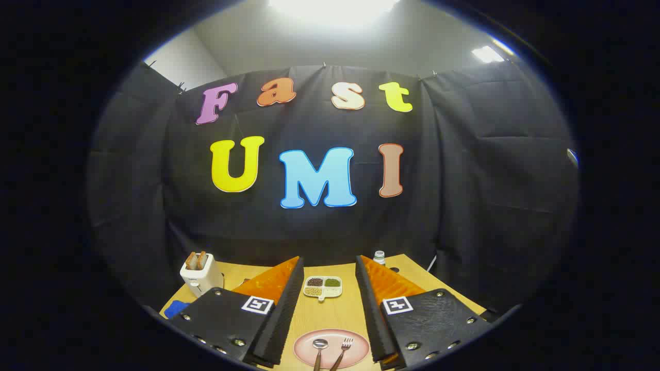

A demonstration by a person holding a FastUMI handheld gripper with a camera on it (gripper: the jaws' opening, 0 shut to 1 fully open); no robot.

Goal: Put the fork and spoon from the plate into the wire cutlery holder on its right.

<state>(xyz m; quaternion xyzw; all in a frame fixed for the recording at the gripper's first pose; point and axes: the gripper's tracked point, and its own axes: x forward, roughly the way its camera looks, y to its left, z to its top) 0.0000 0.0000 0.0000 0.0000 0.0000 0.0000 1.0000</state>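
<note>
Over the wooden worktop (309, 312) I hold the gripper (328, 309) open and empty, the pink plate (361, 348) between its fingers carrying spoon (319, 344) and fork (345, 344); approach step, I judge: next, descend onto one handle.

A white toaster (201, 277) is seen at the far left of the wooden counter (330, 312). Two slices of toast (196, 260) are stuck up out of its top. Something blue (177, 308) is seen near the counter's edge, just in front of the toaster; what it is cannot be told. A small white tray (323, 287) with four little parts is set in the middle of the counter. Brown, green and pale bits are kept in them. A small bottle (379, 257) with a white cap is stood at the back, by the black cloth wall (464, 170).
</note>
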